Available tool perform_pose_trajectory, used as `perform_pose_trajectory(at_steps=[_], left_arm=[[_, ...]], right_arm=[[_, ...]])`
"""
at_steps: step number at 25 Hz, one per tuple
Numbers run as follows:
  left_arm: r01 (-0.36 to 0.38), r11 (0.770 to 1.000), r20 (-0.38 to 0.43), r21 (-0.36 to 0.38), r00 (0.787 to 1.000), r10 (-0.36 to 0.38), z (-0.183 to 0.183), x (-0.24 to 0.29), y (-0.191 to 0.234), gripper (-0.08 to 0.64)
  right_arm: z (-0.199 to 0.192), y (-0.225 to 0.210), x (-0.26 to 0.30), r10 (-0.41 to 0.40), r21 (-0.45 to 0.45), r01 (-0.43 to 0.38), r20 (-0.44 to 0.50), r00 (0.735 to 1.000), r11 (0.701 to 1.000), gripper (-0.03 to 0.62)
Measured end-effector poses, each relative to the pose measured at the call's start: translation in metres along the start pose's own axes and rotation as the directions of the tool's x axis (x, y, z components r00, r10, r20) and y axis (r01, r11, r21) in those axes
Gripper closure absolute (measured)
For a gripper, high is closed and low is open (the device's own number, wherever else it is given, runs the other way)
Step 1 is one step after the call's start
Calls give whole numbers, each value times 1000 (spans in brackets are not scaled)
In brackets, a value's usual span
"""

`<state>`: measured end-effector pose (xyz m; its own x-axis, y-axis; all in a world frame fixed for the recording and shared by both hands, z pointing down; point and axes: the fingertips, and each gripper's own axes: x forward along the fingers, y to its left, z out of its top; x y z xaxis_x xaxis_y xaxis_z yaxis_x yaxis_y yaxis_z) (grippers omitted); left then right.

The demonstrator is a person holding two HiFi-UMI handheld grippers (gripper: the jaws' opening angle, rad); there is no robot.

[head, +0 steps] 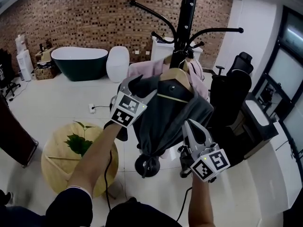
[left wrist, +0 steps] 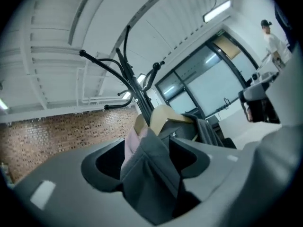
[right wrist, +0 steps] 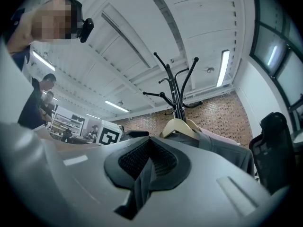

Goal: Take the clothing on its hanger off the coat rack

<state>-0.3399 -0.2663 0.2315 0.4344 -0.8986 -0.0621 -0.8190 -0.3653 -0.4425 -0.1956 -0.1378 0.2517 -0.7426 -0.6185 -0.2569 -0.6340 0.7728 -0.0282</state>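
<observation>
Left claw (head: 140, 85): my jaws stand spread, and a fold of the grey garment (head: 175, 112) runs up through the gap between them without being squeezed.
Right claw (head: 191, 126): my jaws are pressed together on a thin fold of the same grey cloth, pinching it low on the garment's side.
Grey garment: it drapes over the wooden hanger (head: 176, 74), ahead of both claws. Its shoulder sits at my left claw and its lower side at my right one.
Wooden hanger: just beyond and above my left claw's tips and further up from my right claw. Its top is close against the pole.
Coat rack (head: 187, 13): a black pole with curved arms rises straight behind the hanger, past both claws.
Pink garment (head: 142, 69): it hangs behind the grey one, just beyond my left claw, on a second pale hanger.
Office chair (head: 232, 93): off to the outer side of my right claw, well apart from it.
</observation>
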Motion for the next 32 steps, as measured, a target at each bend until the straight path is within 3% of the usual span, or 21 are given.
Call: perform_pose_trajectory(at_steps=[7, 13, 15, 18, 28, 32], left_arm=[[148, 983, -155, 111, 979, -130, -15, 42, -1, 255], [306, 930, -324, 202, 917, -231, -27, 69, -10, 267], [329, 914, -349, 239, 907, -235, -33, 74, -14, 287], [320, 896, -350, 308, 914, -206, -39, 75, -12, 464], [337, 904, -350, 262, 906, -236, -39, 77, -16, 495], [333, 894, -345, 301, 912, -224, -21, 75, -11, 495]], right_arm=[[0, -6, 6, -24, 0, 24, 6, 1000, 1000, 591], [2, -12, 8, -45, 5, 45, 18, 999, 999, 591], [1, -15, 6, -56, 8, 56, 19, 998, 998, 591], [0, -21, 4, -73, 11, 73, 20, 997, 997, 591], [3, -28, -1, -90, 2, 90, 30, 996, 996, 591], [6, -30, -2, -96, 5, 96, 36, 995, 995, 591]])
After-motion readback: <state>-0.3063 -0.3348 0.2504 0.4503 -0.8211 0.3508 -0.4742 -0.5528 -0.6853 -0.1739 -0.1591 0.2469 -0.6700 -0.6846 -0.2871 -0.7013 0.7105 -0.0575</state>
